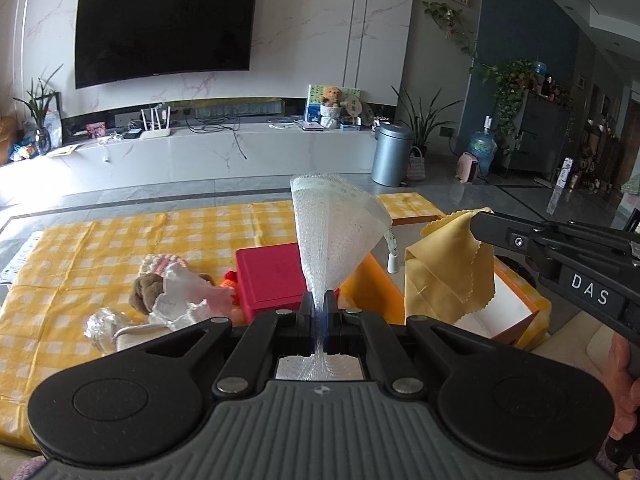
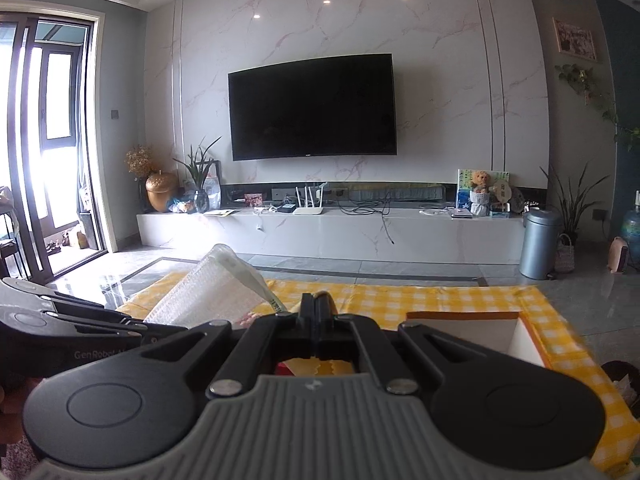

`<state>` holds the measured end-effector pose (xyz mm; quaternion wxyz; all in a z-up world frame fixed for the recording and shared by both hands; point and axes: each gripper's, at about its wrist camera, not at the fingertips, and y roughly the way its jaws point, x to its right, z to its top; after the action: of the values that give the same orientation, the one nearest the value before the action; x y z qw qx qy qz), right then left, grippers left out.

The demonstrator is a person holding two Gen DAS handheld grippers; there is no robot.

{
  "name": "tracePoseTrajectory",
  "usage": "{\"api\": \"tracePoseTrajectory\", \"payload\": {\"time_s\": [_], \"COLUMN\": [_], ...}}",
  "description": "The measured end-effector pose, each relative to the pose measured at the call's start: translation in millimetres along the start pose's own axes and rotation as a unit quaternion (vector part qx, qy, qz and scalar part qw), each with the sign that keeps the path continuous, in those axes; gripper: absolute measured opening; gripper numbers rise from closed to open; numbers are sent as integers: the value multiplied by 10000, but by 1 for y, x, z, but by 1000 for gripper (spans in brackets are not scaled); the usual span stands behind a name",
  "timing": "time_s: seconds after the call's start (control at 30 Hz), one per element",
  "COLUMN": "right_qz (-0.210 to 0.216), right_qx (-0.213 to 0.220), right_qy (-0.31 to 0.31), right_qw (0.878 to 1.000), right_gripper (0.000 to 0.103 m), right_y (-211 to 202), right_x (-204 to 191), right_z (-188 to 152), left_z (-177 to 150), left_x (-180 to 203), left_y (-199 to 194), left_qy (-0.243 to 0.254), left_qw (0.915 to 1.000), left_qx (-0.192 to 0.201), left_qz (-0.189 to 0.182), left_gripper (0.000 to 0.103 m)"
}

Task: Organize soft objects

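In the left wrist view my left gripper is shut on a white mesh cloth, which fans upward from the jaws. To its right, my right gripper is shut on a yellow cloth with a zigzag edge that hangs over an open orange box. In the right wrist view the right gripper is shut, with a strip of yellow cloth showing under the jaws. The left gripper and white mesh cloth sit at the left there.
A yellow checked tablecloth covers the low table. On it lie a red box, a brown plush toy in a white frilly dress, and crumpled clear wrapping. Beyond are a TV wall, a marble bench and a grey bin.
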<state>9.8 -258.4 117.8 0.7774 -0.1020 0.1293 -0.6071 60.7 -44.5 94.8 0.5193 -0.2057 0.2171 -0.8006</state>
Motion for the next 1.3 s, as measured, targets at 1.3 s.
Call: {"api": "tracePoseTrajectory", "payload": {"time_s": [1.3], "right_qz": [-1062], "right_qx": [-1845], "right_qy": [325], "right_qw": [9765], "right_gripper": [0], "right_y": [58], "right_x": [152], "right_z": [-72], "left_z": [13], "left_x": [149], "left_y": [232], "left_qy": [1590], "left_qw": [9339], "left_qx": [-2962], "left_qz": [-1217], "left_gripper": [5]}}
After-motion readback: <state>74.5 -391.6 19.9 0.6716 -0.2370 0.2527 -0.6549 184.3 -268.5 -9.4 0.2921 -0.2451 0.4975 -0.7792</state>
